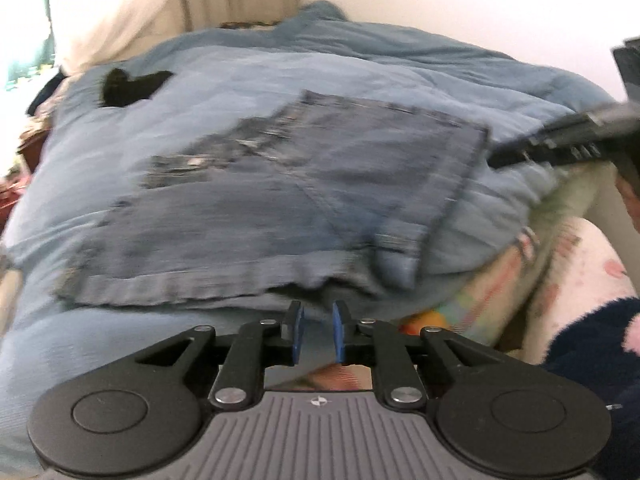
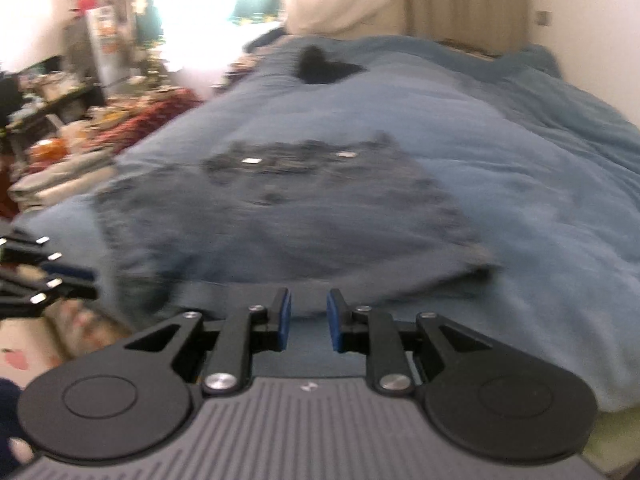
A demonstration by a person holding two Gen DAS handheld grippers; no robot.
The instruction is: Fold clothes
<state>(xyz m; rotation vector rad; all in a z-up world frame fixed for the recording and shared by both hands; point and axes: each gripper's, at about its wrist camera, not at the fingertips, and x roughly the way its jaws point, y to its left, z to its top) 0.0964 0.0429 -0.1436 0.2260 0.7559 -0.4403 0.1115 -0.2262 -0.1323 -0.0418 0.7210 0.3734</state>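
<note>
A pair of denim shorts lies flat on a blue quilt on the bed. It also shows in the right wrist view, blurred. My left gripper is open and empty, just short of the shorts' near edge. My right gripper is open and empty, just short of the shorts' near edge. The right gripper also shows in the left wrist view, beside the shorts' right corner. The left gripper shows at the left edge of the right wrist view.
A small black garment lies farther back on the quilt, also in the right wrist view. Curtains hang behind the bed. A cluttered table and floor lie left of the bed. Patterned bedding shows at the quilt's right edge.
</note>
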